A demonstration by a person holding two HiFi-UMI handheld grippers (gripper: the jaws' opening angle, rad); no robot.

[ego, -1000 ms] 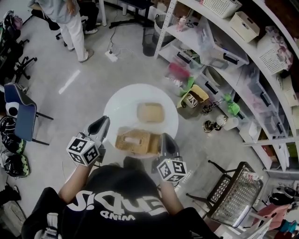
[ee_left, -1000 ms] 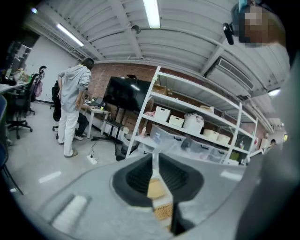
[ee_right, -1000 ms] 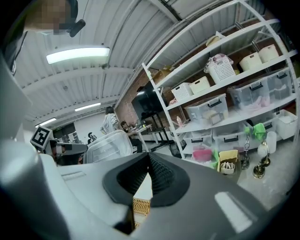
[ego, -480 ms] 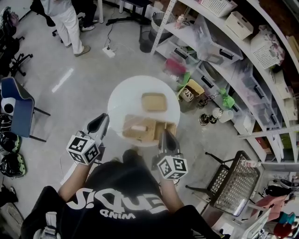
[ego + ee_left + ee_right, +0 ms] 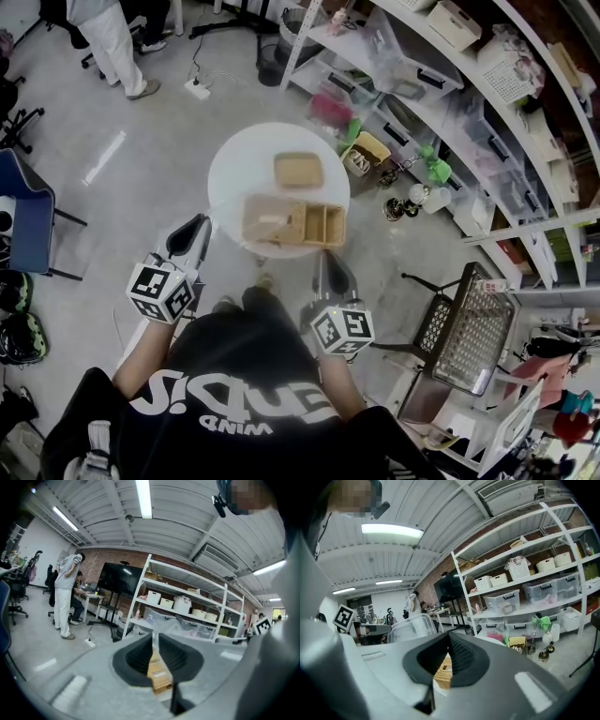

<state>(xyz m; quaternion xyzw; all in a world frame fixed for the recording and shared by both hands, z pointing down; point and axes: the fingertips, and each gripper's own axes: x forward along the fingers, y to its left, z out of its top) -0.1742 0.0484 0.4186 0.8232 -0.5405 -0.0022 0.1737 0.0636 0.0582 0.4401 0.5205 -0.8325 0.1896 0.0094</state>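
Note:
A round white table (image 5: 232, 173) carries a woven wicker box (image 5: 292, 222) with compartments and, behind it, a flat wicker lid (image 5: 298, 171). My left gripper (image 5: 190, 236) hangs off the table's near left edge, shut with nothing in it. My right gripper (image 5: 330, 272) is just below the box's right end, clear of the table, also shut and empty. In the left gripper view the jaws (image 5: 154, 637) meet and the box (image 5: 159, 679) shows below them. The right gripper view has the jaws (image 5: 449, 637) together above the box's corner (image 5: 443, 674).
White shelving with plastic bins (image 5: 450, 84) curves along the right. On the floor by the table stand a yellow bag (image 5: 366, 152) and a small lamp (image 5: 412, 200). A black wire rack (image 5: 469, 337) is at the right, a blue chair (image 5: 28, 220) at the left, a standing person (image 5: 108, 37) far off.
I have drawn back from the table. Both grippers, which flanked the wicker box at the table's near edge, now sit nearer me and off the table. Both stay shut.

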